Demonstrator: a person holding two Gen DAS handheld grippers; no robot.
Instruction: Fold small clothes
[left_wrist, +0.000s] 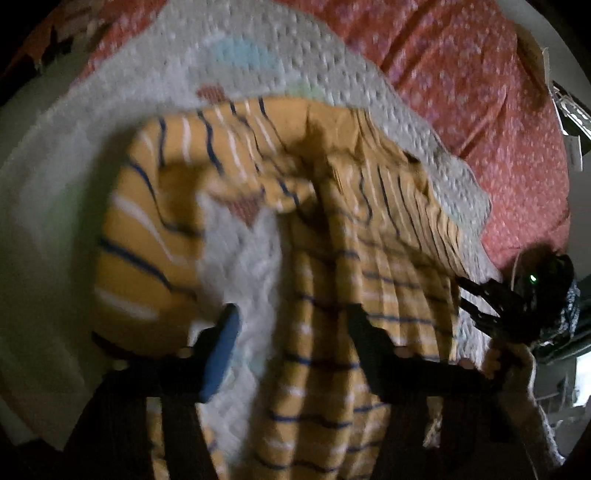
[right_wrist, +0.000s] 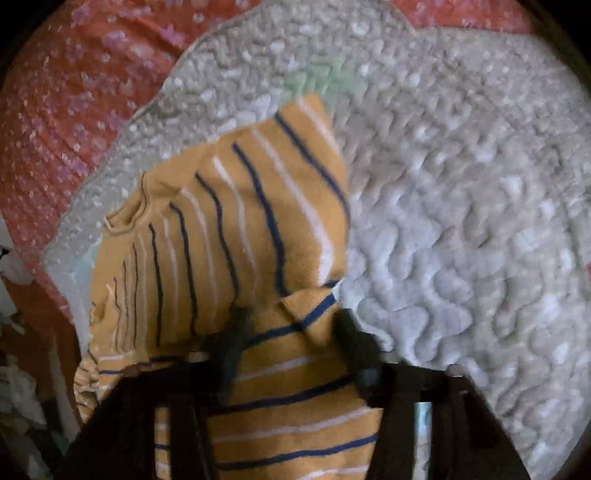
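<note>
A mustard-yellow shirt with navy and white stripes (left_wrist: 369, 236) lies crumpled on a grey quilted mat (left_wrist: 258, 59). One sleeve (left_wrist: 147, 229) curls out to the left. My left gripper (left_wrist: 291, 328) hangs just above the shirt's edge. Its jaws are apart, with a blue pad (left_wrist: 221, 350) over the mat and the other finger over the stripes. In the right wrist view the shirt (right_wrist: 240, 221) spreads away to the upper left. My right gripper (right_wrist: 291, 325) has a puckered fold of it bunched between its fingers. The picture is blurred.
The grey mat (right_wrist: 461, 221) lies on a red flowered bedspread (left_wrist: 480, 92), with bare mat to the right of the shirt. A hand (left_wrist: 513, 365) holds a dark device with a green light at the right edge of the left wrist view. Clutter sits beyond the bed's left edge (right_wrist: 14, 387).
</note>
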